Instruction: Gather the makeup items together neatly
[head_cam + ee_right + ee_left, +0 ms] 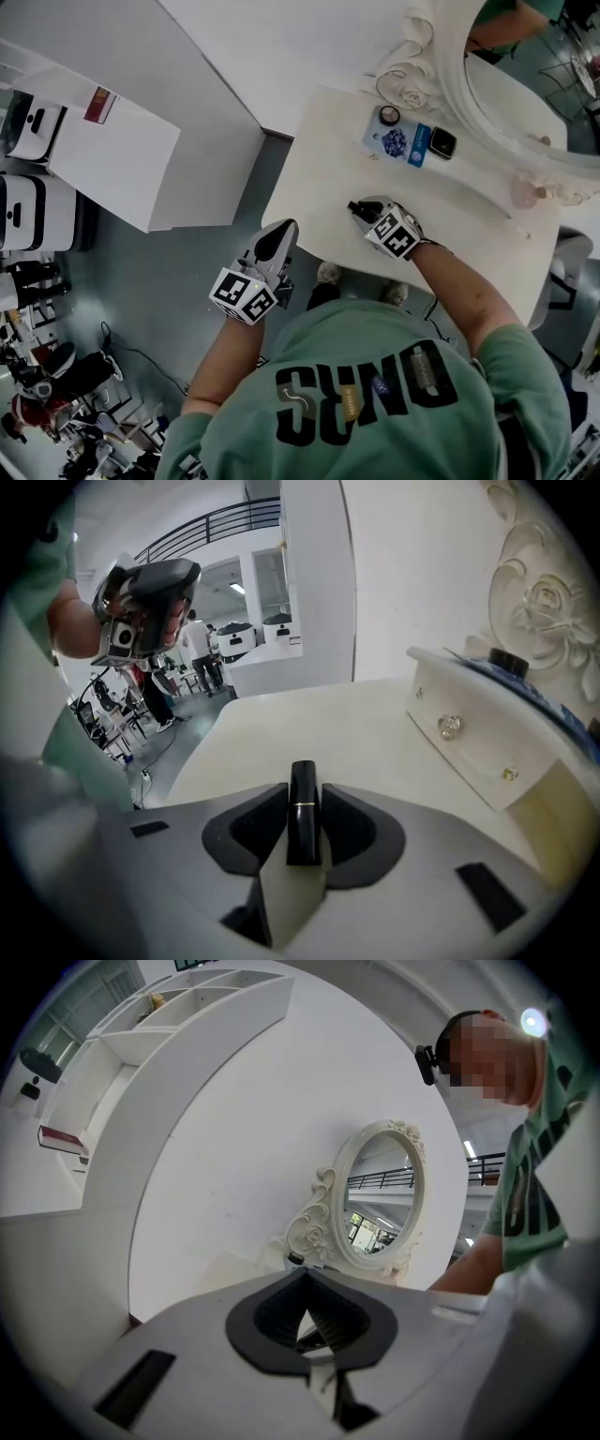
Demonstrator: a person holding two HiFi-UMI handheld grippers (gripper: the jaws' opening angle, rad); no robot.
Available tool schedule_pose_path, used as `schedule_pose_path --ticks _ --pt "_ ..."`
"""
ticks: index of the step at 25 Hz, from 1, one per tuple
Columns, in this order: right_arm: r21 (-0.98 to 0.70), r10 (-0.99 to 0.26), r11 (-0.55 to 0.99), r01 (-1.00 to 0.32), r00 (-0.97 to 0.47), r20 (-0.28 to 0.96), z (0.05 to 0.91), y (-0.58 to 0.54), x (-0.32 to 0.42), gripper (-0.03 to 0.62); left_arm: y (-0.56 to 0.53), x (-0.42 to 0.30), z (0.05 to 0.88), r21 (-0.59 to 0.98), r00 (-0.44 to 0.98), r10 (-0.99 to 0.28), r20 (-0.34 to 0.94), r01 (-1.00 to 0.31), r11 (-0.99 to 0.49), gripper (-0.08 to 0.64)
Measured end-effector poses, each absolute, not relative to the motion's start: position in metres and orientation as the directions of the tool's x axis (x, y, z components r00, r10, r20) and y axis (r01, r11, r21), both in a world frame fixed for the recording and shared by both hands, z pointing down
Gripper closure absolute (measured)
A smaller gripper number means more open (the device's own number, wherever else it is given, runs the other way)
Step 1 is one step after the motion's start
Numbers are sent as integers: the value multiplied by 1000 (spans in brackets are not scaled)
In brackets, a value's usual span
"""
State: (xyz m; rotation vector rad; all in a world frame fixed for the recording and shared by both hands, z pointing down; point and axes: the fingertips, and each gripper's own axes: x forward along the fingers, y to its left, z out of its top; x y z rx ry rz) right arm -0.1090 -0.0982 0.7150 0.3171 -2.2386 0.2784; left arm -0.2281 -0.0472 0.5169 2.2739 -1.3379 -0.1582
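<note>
My right gripper (361,211) is over the white dressing table (319,178), near its front middle, shut on a black lipstick tube (302,808) with a thin gold band that stands between the pads, pointing forward and down. At the back, beside the ornate mirror (497,84), lie a blue-patterned packet (396,141), a small round jar (389,114) and a black compact (442,142), on a low white drawer box (469,733). My left gripper (281,234) hangs off the table's left edge over the floor, its pad tips touching with nothing between them.
A pink item (525,192) sits at the mirror's base on the right. A white cabinet (112,150) stands to the left across a strip of grey floor. The mirror (380,1194) fills the back of the tabletop against the white wall.
</note>
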Motion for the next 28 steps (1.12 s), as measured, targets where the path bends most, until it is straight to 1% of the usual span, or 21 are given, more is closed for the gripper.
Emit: schedule_pose_path --ticks 1,2,3,6,9,12,14,16,18,22,25,26,28 --pt "-107 -123 943 -316 -628 769 714 -96 -110 470 -47 -226 517 466 518 -843 145 -787 -404 560" --pt "-124 -113 942 -313 -641 760 711 -95 -111 431 -48 -223 517 464 524 -839 144 -785 -411 560" --pt "-136 -110 940 -312 -656 747 705 -94 -112 410 -49 -220 516 461 531 -835 142 -782 -419 560" --pt "-144 -151 930 -338 -709 689 674 -98 -105 405 -53 -205 507 455 553 -823 130 -771 -446 560" --pt "-149 -241 902 -405 -759 605 628 -112 -80 408 -60 -182 494 440 586 -803 109 -753 -490 560" --pt "-158 -361 849 -504 -772 524 582 -131 -32 418 -70 -150 481 429 626 -775 86 -725 -539 560" --pt "-156 -439 803 -575 -748 497 562 -145 9 420 -78 -124 473 425 656 -751 72 -702 -572 560" --pt "-138 -493 767 -627 -713 500 553 -160 44 417 -84 -98 467 417 687 -724 62 -677 -606 560" --pt "-101 -517 754 -649 -682 517 549 -177 67 408 -89 -73 461 411 715 -697 58 -653 -636 560" --pt "-7 -519 773 -634 -639 569 550 -219 85 383 -100 -34 453 406 754 -655 53 -615 -675 560" --pt "42 -487 805 -592 -618 618 564 -246 83 341 -106 -24 451 402 760 -647 57 -611 -682 560" --pt "48 -474 814 -579 -616 629 569 -254 80 312 -107 -24 451 402 758 -650 60 -614 -679 560" --pt "50 -456 827 -560 -615 643 578 -266 73 282 -109 -29 453 404 751 -657 66 -622 -670 560"
